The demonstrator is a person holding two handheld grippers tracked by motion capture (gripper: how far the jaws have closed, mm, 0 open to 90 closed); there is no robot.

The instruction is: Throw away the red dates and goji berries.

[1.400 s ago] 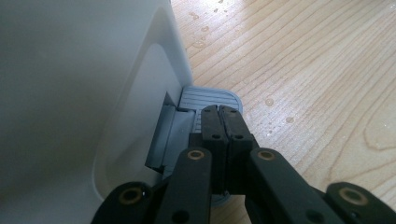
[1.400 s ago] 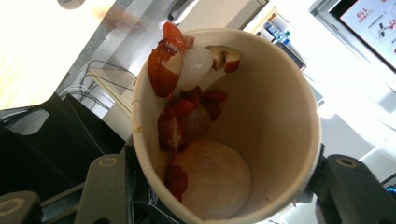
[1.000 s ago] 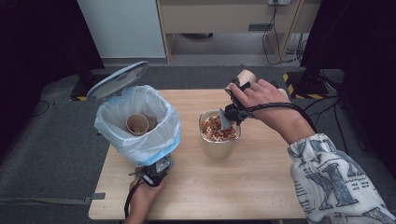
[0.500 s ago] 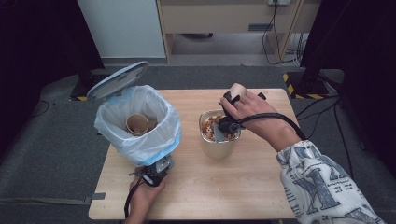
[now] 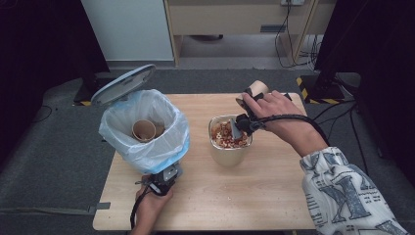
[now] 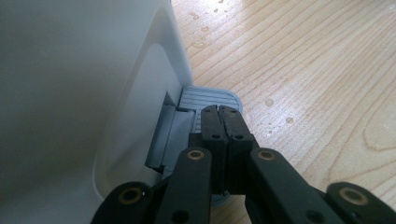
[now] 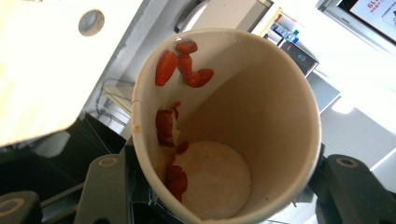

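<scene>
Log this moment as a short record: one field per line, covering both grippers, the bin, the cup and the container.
left gripper: shut, pressing down on the bin's pedal
bin: lid up, plastic liner, one paper cup inside
right gripper: shut on paper cup, tipped over the container
paper cup contents: a few red pieces stuck to the inner wall
container: on the table, holds red and pale bits

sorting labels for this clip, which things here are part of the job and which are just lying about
In the job:
- paper cup in the right gripper
- metal pot with red bits
- bin, its pedal pressed by the left gripper
- cup in the bin

Lying about:
- cables on the floor
- cabinet behind the table
</scene>
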